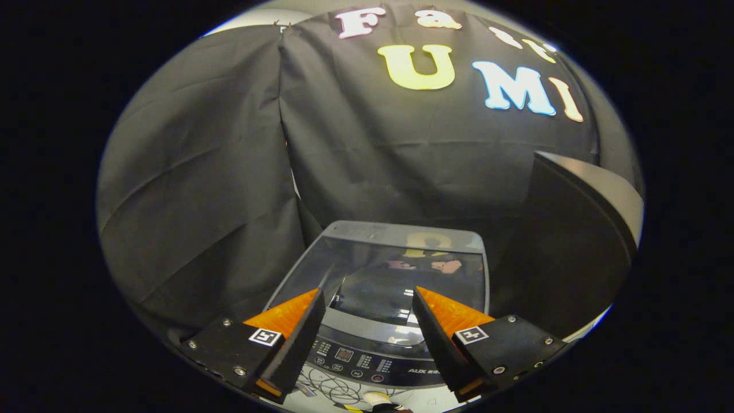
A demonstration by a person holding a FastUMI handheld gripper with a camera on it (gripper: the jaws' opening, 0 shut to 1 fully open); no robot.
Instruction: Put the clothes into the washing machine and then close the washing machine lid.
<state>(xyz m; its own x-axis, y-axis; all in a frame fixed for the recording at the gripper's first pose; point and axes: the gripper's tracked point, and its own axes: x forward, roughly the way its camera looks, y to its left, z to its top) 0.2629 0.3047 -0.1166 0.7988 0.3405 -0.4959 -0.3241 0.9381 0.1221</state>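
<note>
Tongs (369,292) hang released over the washing machine (395,321), their two orange-faced fingers (287,312) spread well apart with nothing held between them and no contact with anything. Each finger carries a black block with a small square marker on top. Directly ahead at twelve o'clock from the fingertips lies the washing machine lid (401,267), a dark glossy pane in a grey frame; it looks flat and down over the tub, though the sheen and reflections on it make that hard to confirm. Whether any clothes sit under it cannot be told through the glass. Between the fingers, toward six o'clock, runs the grey control panel (367,358) with its rows of small buttons and a little display. Below that, at six o'clock by the heels of the fingers, a tangle of thin cables (335,390) lies on a pale surface. At three o'clock from the machine stands a tall dark panel (565,252) with a light grey edge, close beside the machine's flank. From nine o'clock round to twelve the black cloth wall (229,172) hangs in folds behind the machine.
</note>
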